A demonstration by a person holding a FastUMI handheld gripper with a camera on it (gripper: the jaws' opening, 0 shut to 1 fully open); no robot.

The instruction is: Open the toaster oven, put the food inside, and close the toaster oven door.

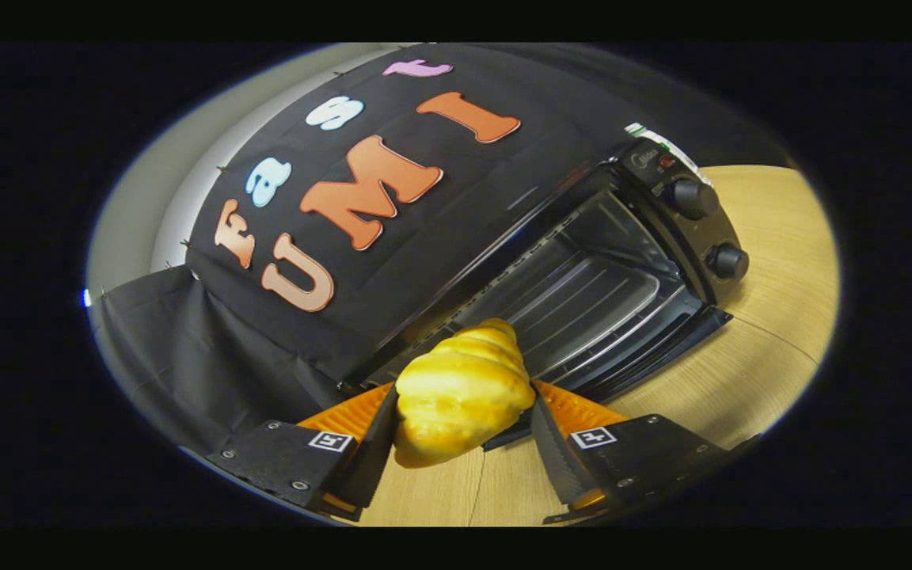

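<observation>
A golden croissant-shaped bread (462,392) sits between my two fingers, and my gripper (462,419) is shut on it, both fingers pressing its sides. Just beyond the bread stands the black toaster oven (583,269), with its door (662,348) lowered open toward me. Inside it I see the wire rack (583,297) and a metal tray. The bread hangs above the wooden table (757,317), a little short of the oven's opening. Two control knobs (693,198) sit on the oven's panel on the right side.
The wooden table spreads to the right of the oven and under my fingers. A black cloth wall stands behind and to the left of the oven. The oven's open door juts out over the table.
</observation>
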